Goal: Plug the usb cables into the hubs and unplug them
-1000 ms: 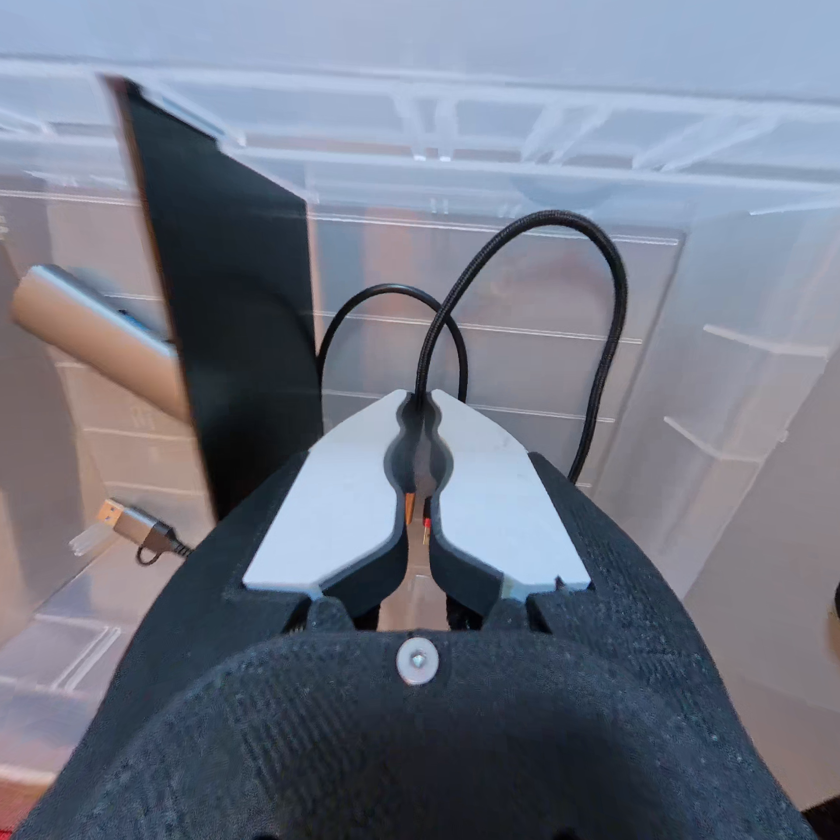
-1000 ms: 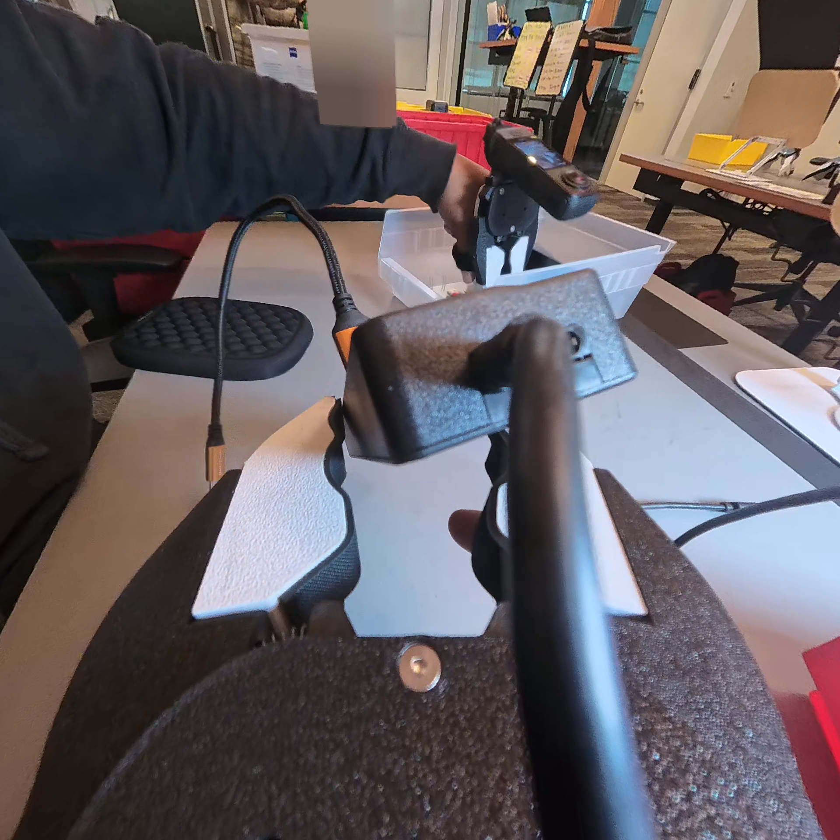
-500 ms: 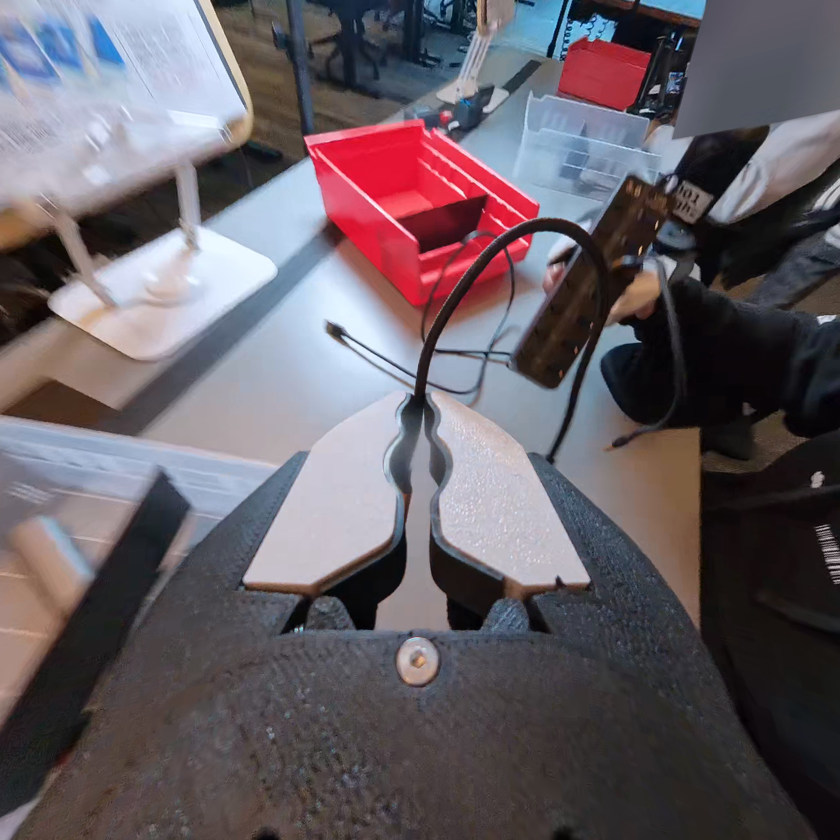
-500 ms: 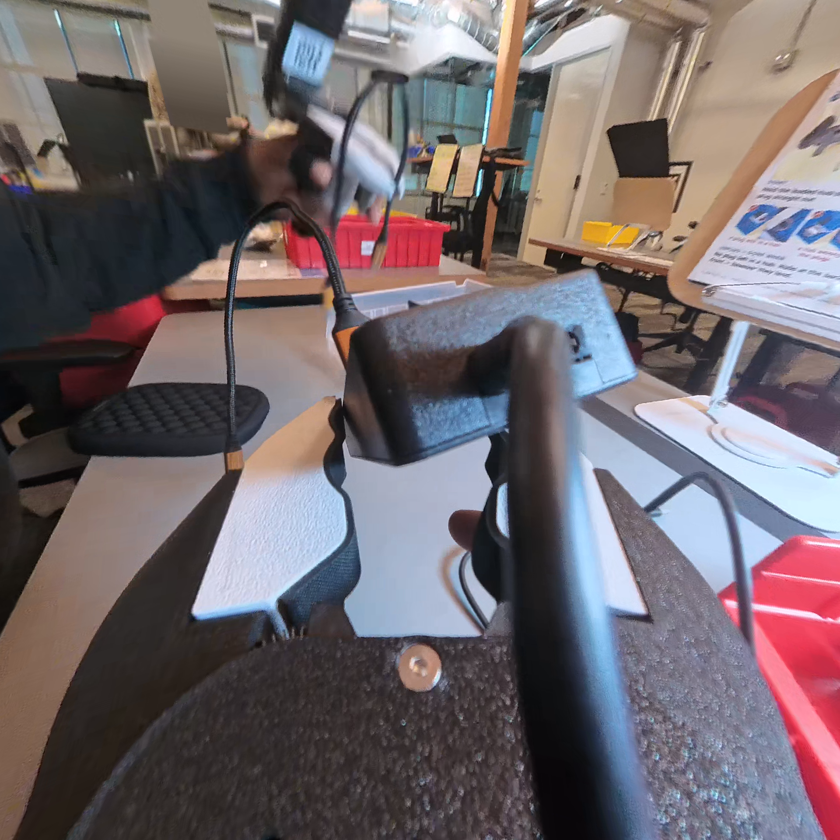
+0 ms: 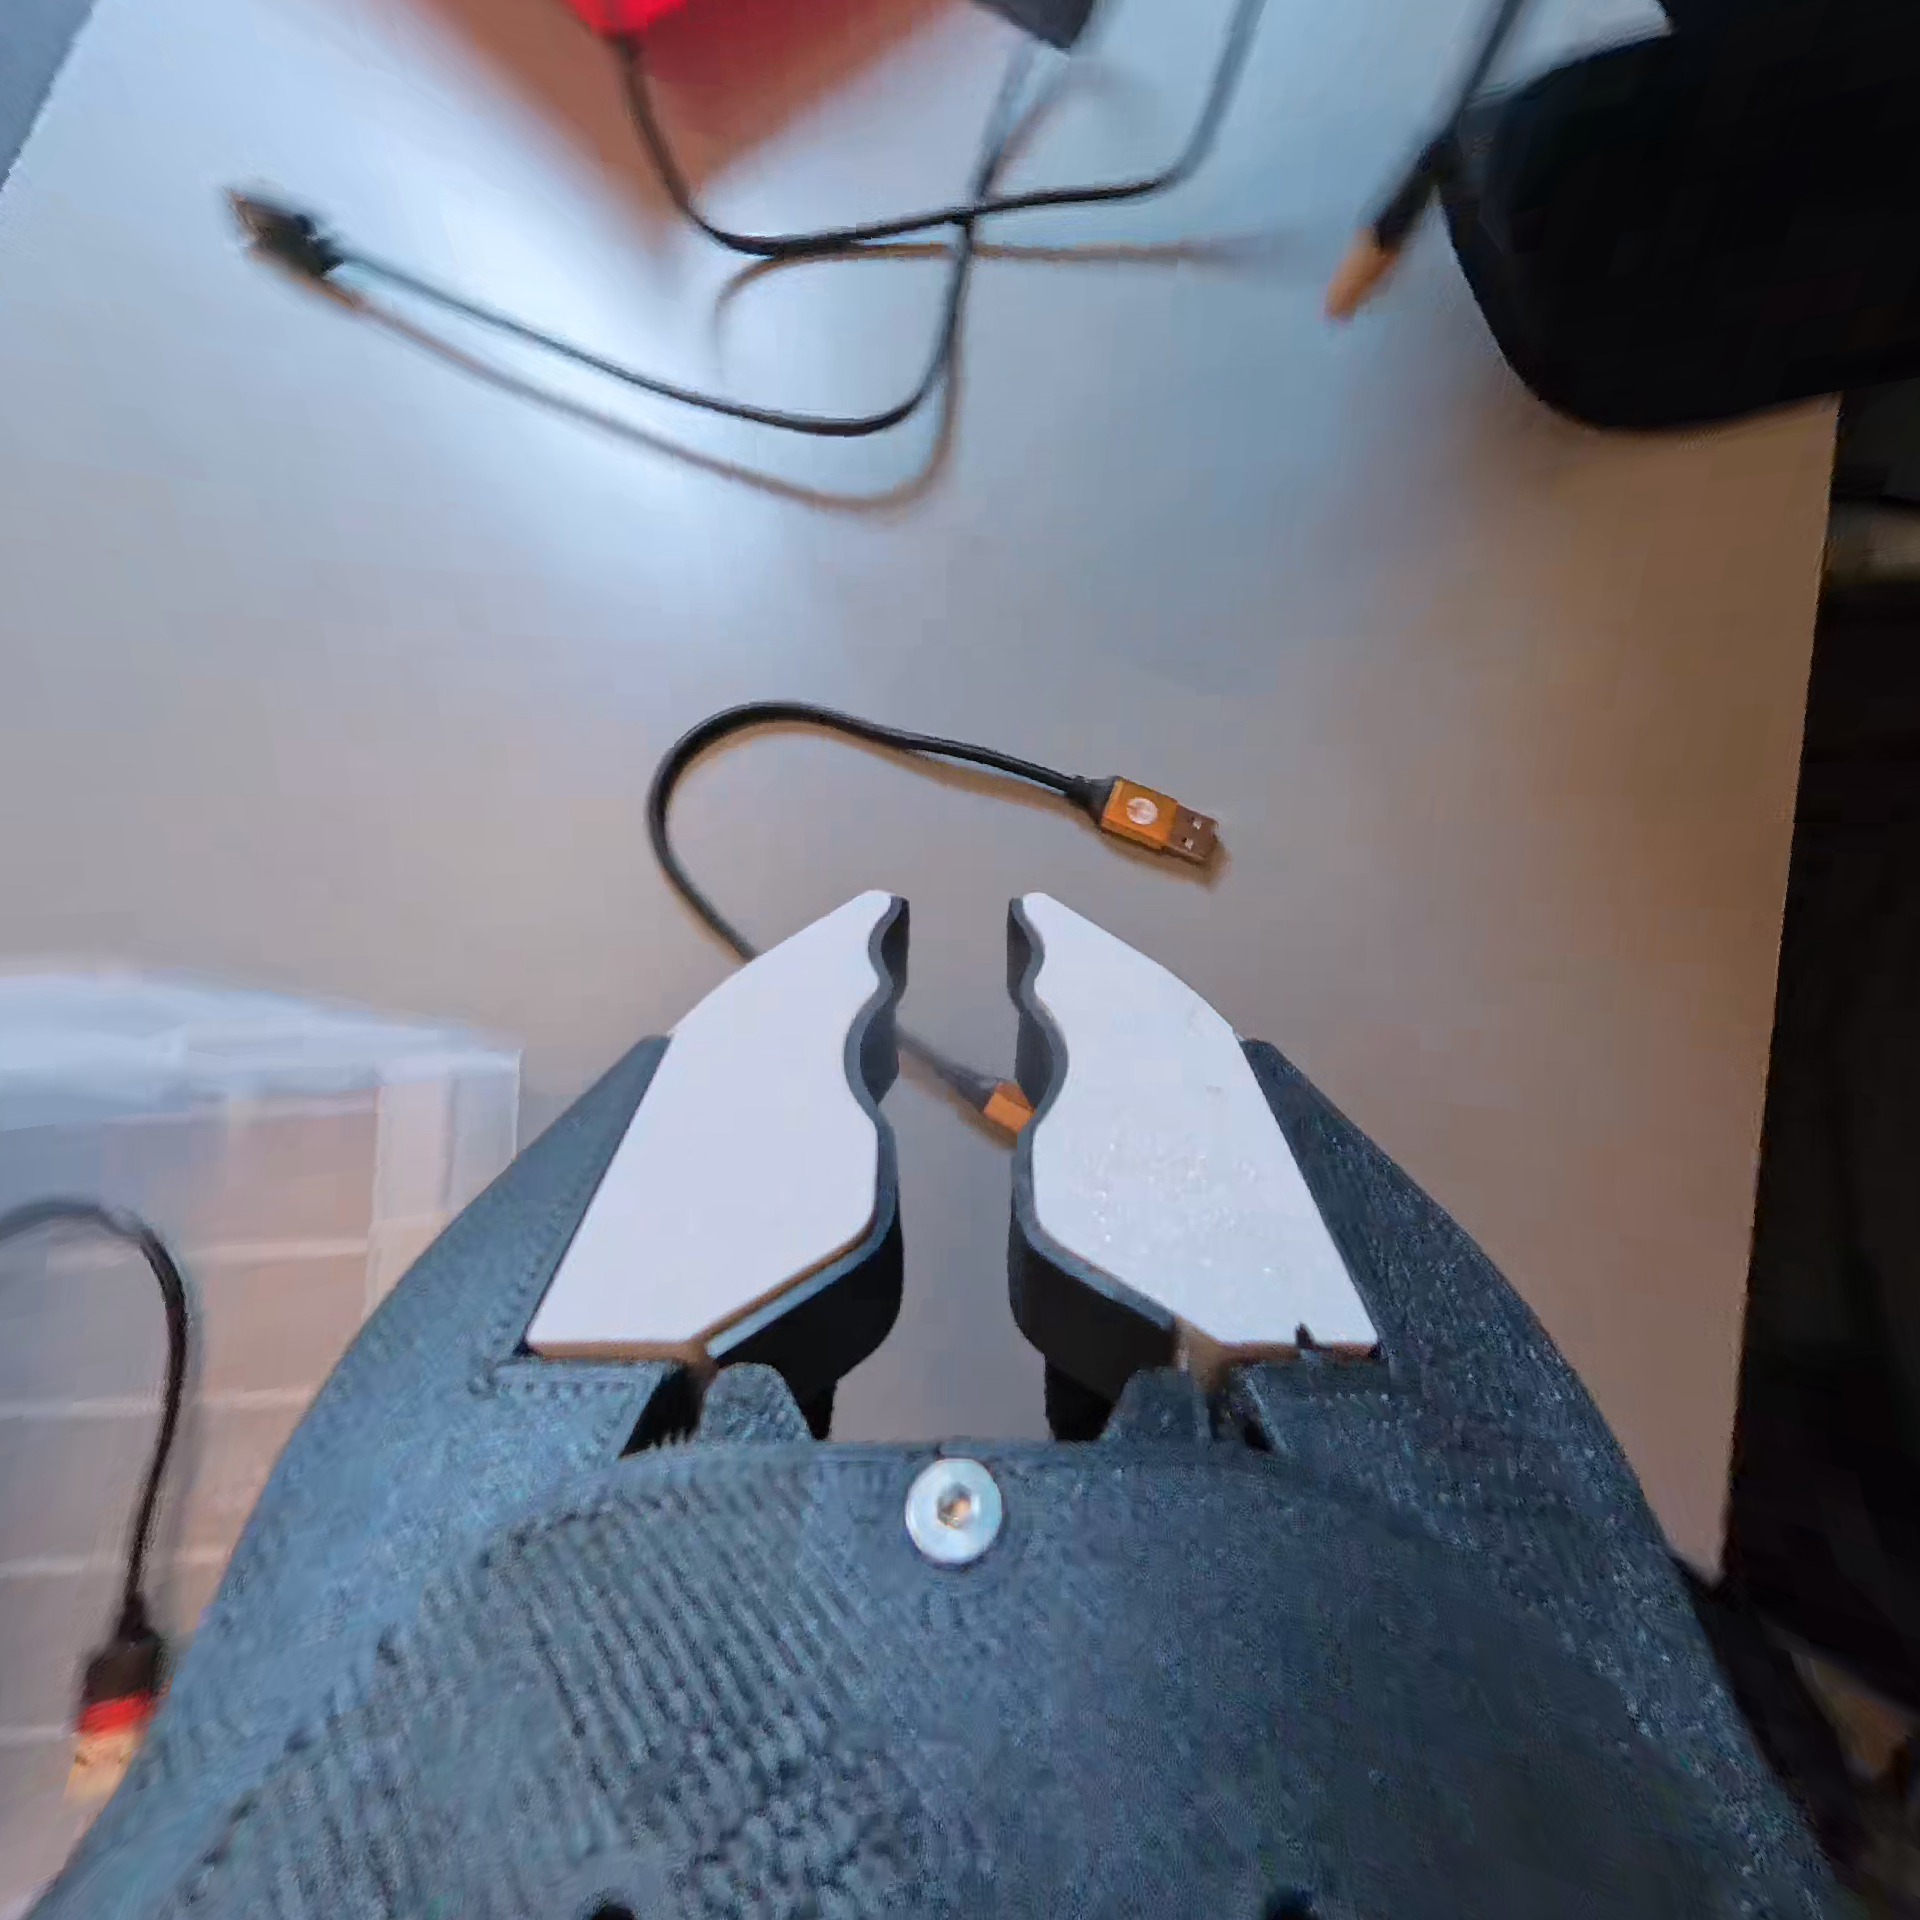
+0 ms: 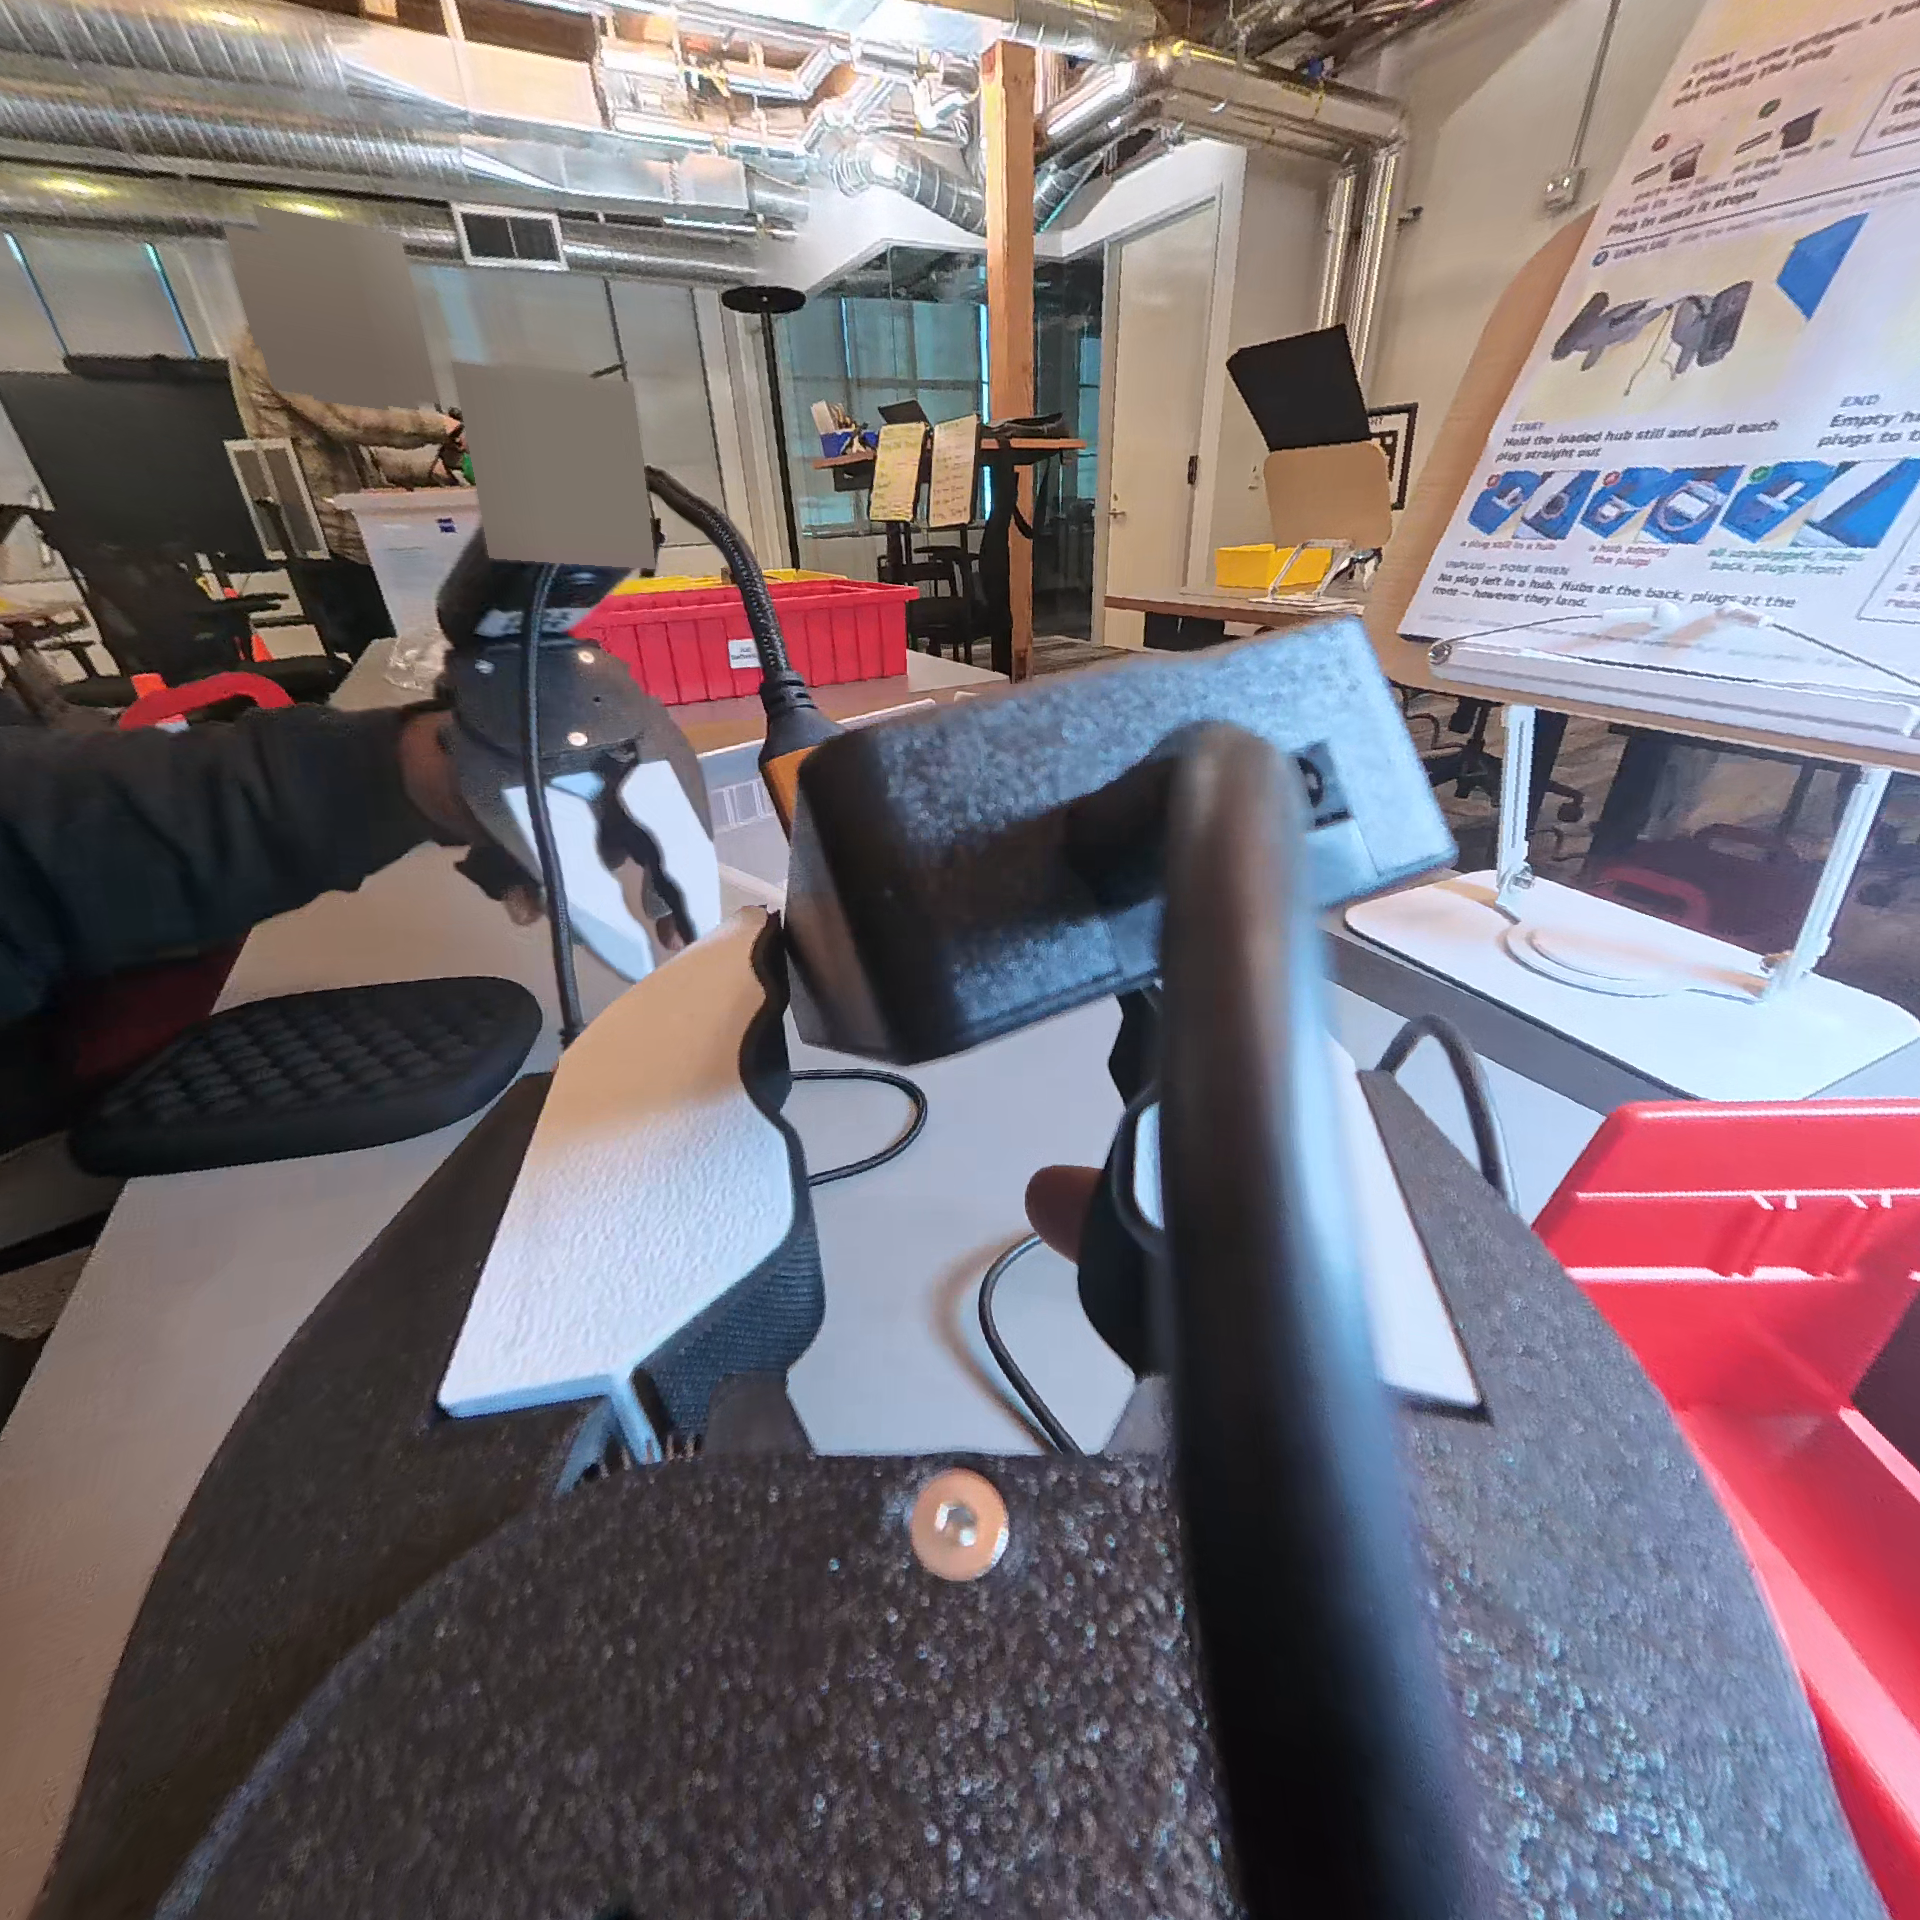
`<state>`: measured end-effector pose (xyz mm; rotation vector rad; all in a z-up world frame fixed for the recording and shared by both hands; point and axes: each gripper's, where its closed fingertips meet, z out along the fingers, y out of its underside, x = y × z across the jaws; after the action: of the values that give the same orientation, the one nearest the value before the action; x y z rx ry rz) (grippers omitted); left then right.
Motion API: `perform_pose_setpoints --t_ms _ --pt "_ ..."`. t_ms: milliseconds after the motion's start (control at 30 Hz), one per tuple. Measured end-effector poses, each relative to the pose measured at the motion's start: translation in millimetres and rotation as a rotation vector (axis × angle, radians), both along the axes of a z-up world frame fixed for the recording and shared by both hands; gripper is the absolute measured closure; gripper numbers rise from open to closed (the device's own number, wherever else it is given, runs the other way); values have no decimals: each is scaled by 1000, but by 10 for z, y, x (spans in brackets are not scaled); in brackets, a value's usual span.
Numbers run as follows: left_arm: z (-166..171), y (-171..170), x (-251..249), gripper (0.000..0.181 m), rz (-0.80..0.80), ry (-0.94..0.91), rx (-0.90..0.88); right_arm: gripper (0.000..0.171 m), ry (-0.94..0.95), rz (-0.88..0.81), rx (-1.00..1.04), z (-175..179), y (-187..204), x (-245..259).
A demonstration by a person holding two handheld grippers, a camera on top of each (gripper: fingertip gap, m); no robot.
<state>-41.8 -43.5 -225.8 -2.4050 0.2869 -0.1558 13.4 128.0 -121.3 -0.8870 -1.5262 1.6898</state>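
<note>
My left gripper (image 5: 956, 904) is open and empty, pointing down at the grey table (image 5: 1351, 623). A short black cable (image 5: 675, 831) lies just beyond and under its fingertips. One orange USB plug (image 5: 1153, 821) lies ahead to the right, the other orange end (image 5: 1003, 1107) shows between the fingers. My right gripper (image 6: 956, 966) is shut on a black hub (image 6: 1091, 852), held above the table. A braided cable with an orange collar (image 6: 784, 748) is plugged into the hub's left side. The left gripper (image 6: 623, 862) shows farther off to the left in the right wrist view.
A thin black cable (image 5: 727, 384) sprawls on the table ahead. A clear plastic bin (image 5: 239, 1091) at the left holds a cable with a red plug (image 5: 114, 1704). A red bin (image 6: 1766, 1299) stands at the right, an instruction board on a stand (image 6: 1662, 416) behind it. The tips of one gripper are about 20 cm away from the tips of the other.
My left gripper came out of the clear bin shut on the short black cable, swung over the table, opened and let the cable drop. The right gripper kept the hub and turned right.
</note>
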Motion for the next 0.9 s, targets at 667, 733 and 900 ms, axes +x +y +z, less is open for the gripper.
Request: perform_pose_setpoints --t_ms 667,733,900 --pt "-746 357 514 162 -914 284 -319 111 -22 -43 -84 -86 288 -50" --pt "-743 413 492 172 -796 204 -302 111 -22 -45 -86 -87 294 -53" --pt "-709 471 373 174 -397 -165 -225 111 -19 -48 -83 -79 283 -52"
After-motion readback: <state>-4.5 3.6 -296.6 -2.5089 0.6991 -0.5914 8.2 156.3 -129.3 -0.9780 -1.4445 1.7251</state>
